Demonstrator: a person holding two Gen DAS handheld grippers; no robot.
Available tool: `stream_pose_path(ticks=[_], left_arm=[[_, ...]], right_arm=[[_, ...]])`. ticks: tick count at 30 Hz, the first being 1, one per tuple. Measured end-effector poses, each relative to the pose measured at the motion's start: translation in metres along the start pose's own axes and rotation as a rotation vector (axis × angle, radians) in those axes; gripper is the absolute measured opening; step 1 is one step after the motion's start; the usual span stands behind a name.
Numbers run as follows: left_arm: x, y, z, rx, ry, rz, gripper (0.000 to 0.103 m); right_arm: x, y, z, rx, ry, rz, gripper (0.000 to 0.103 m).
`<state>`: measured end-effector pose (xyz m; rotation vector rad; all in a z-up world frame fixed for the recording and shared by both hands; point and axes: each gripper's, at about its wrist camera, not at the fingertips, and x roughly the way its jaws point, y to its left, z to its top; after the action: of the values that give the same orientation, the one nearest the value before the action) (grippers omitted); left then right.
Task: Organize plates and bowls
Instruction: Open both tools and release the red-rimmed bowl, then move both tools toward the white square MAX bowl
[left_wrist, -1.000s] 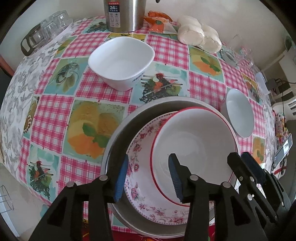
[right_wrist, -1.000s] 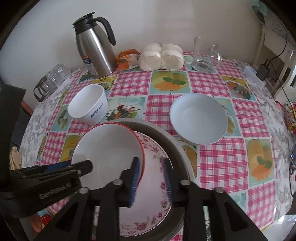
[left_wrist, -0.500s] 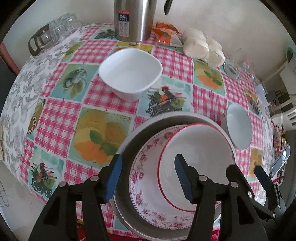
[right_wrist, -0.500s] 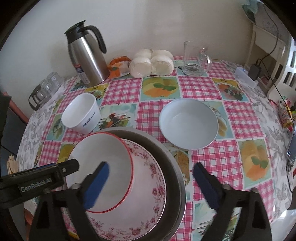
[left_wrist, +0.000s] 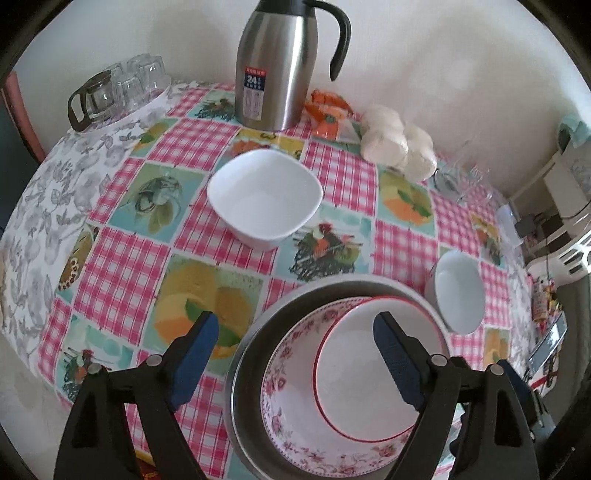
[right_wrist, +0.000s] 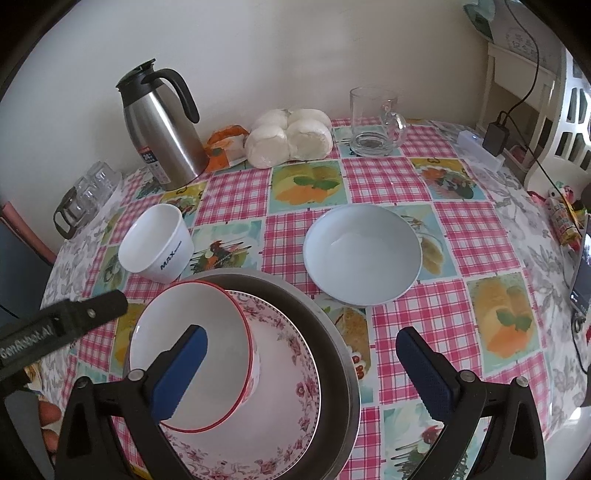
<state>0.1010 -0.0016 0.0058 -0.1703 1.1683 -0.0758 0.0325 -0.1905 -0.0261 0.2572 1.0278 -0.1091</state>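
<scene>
A red-rimmed white bowl (left_wrist: 364, 373) (right_wrist: 192, 343) sits inside a floral-rimmed bowl (left_wrist: 291, 398) (right_wrist: 291, 398), which sits in a grey metal basin (left_wrist: 243, 373) (right_wrist: 332, 343) at the table's near edge. My left gripper (left_wrist: 295, 350) is open and empty above the stack. My right gripper (right_wrist: 303, 373) is open and empty over the basin's right side. A square white bowl (left_wrist: 264, 197) (right_wrist: 157, 243) stands behind the basin. A round pale bowl (right_wrist: 362, 254) (left_wrist: 460, 291) stands to the right.
A steel thermos jug (left_wrist: 277, 62) (right_wrist: 162, 125), a bag of white buns (right_wrist: 288, 138), an orange packet (left_wrist: 327, 112), a glass mug (right_wrist: 373, 122) and a tray of glasses (left_wrist: 118, 90) stand along the table's far side. A phone (right_wrist: 581, 280) lies at the right edge.
Both grippers have opened wide and let go of the red-rimmed bowl, which now rests in the floral bowl. Both have pulled back and up from the stack.
</scene>
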Motion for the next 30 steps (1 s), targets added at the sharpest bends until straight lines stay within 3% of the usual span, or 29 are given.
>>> stream_pose_path(ticks=[7, 10, 25, 30], left_arm=[[-0.001, 0.015, 0.005, -0.061, -0.015, -0.055, 0.086], [-0.002, 0.022, 0.007, -0.089, -0.028, -0.065, 0.093], [-0.010, 0.071, 0.019, -0.158, -0.137, 0.014, 0.096], [-0.017, 0.084, 0.023, -0.154, -0.200, 0.000, 0.096]], right_arm=[[0.000, 0.000, 0.000, -0.003, -0.002, -0.012, 0.103], [-0.001, 0.001, 0.000, -0.011, -0.006, -0.013, 0.103], [-0.008, 0.020, 0.002, -0.035, -0.062, 0.001, 0.103], [-0.011, 0.040, 0.001, -0.073, -0.097, 0.009, 0.103]])
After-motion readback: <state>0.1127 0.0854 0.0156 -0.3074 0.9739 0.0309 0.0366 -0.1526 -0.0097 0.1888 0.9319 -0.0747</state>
